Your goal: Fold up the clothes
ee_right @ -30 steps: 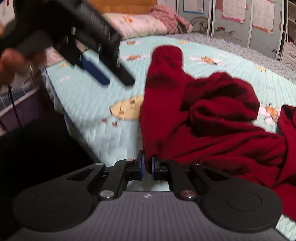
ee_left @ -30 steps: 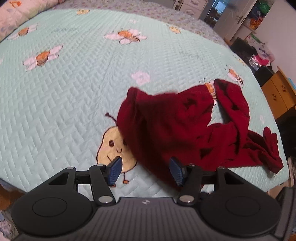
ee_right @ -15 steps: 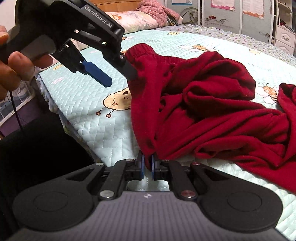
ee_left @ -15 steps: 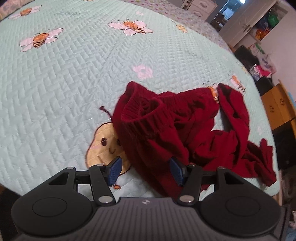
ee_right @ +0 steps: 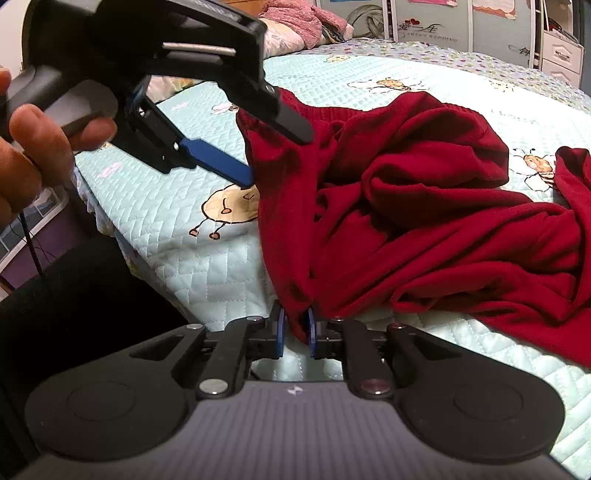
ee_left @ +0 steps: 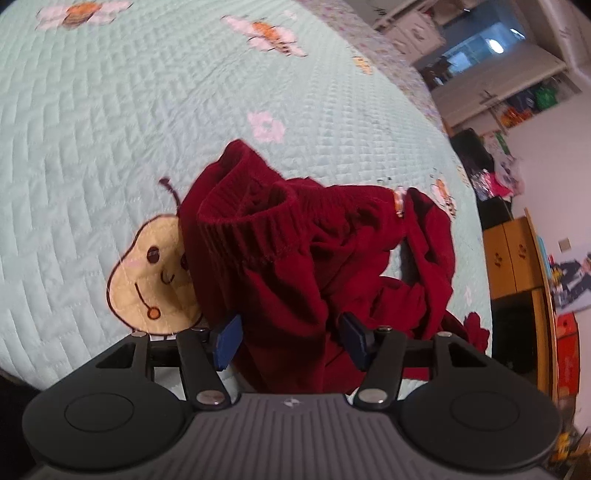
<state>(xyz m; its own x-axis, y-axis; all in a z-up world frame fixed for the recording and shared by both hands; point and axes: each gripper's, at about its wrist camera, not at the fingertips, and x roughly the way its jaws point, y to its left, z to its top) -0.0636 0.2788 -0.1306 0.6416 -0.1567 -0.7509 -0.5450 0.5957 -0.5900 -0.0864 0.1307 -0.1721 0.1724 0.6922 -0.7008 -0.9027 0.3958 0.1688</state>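
A dark red pair of trousers (ee_left: 332, 251) lies crumpled on the mint quilted bedspread (ee_left: 110, 110), its ribbed waistband (ee_left: 243, 229) gaping open toward me. My left gripper (ee_left: 291, 338) is open, with the blue pads (ee_left: 229, 338) on either side of a fold of the red cloth near the waistband. In the right wrist view the same trousers (ee_right: 424, 206) spread to the right. My right gripper (ee_right: 294, 326) is shut on a hanging edge of the red cloth at the bed's near edge. The left gripper (ee_right: 266, 151), held by a hand (ee_right: 33, 147), hovers open at the waistband.
The bedspread carries bee prints and a pear cartoon (ee_left: 151, 273). Past the bed's right side stand wooden cabinets (ee_left: 517, 254) and clutter. Pillows and a pink garment (ee_right: 295, 22) lie at the head of the bed. White drawers (ee_right: 561, 55) stand at the far right.
The left gripper has moved in closer, so the cloth near the waistband now lies between its open fingers. The right gripper kept its hold on the cloth edge.
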